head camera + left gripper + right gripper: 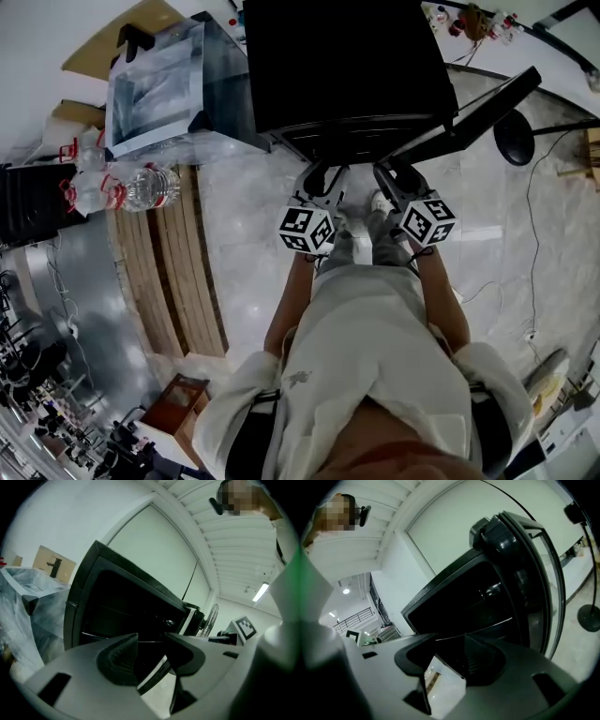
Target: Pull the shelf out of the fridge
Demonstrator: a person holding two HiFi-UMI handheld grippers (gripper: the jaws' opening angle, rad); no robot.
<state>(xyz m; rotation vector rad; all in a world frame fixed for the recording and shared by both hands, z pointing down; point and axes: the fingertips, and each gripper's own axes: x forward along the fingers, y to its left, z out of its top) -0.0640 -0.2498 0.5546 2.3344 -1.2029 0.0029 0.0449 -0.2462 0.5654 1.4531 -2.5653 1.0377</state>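
At the dark fridge (342, 66) front, left gripper (151, 649) and right gripper (450, 651) jaws clench the mostly hidden shelf (153, 673).

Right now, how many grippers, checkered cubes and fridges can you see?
Grippers: 2, the left gripper and the right gripper
Checkered cubes: 2, the left cube and the right cube
Fridges: 1, the black fridge
Total: 5
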